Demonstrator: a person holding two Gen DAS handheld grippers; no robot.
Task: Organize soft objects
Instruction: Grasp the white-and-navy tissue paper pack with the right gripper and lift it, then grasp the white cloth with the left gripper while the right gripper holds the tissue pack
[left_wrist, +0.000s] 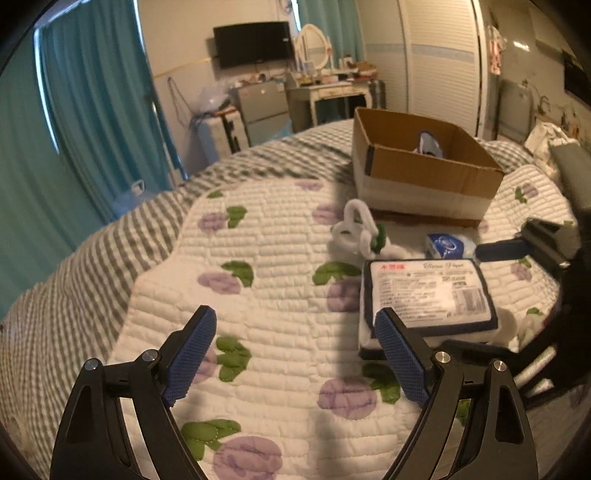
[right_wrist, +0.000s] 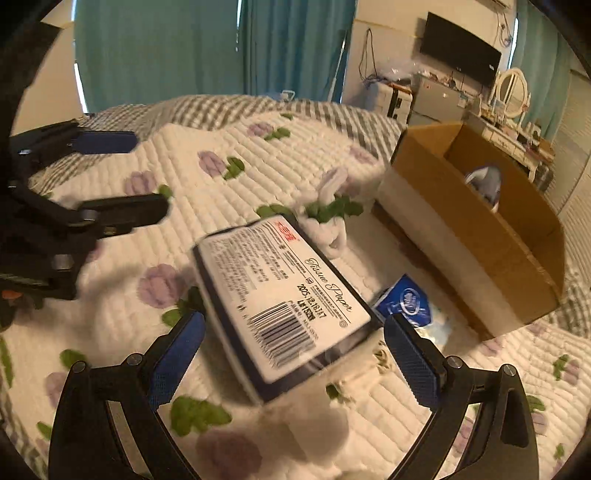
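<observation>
A white tissue paper pack (left_wrist: 428, 295) with a dark blue border lies on the floral quilt (left_wrist: 266, 295); in the right wrist view the pack (right_wrist: 280, 306) lies between my open right gripper's (right_wrist: 291, 354) fingers. My left gripper (left_wrist: 295, 343) is open and empty, just left of the pack. A small blue tissue packet (left_wrist: 448, 245) (right_wrist: 406, 302) lies beside it. A white fluffy soft toy (left_wrist: 360, 234) (right_wrist: 328, 214) lies in front of a cardboard box (left_wrist: 424, 166) (right_wrist: 480, 236), which holds a blue-white soft item (left_wrist: 428, 144) (right_wrist: 484, 181).
The quilt lies over a grey striped bedspread (left_wrist: 92, 240). Teal curtains (left_wrist: 92, 110), a wall TV (left_wrist: 253, 42), a dressing table with mirror (left_wrist: 325, 81) and a white wardrobe (left_wrist: 439, 66) stand beyond the bed. The other gripper shows at each view's edge (left_wrist: 532, 243) (right_wrist: 92, 210).
</observation>
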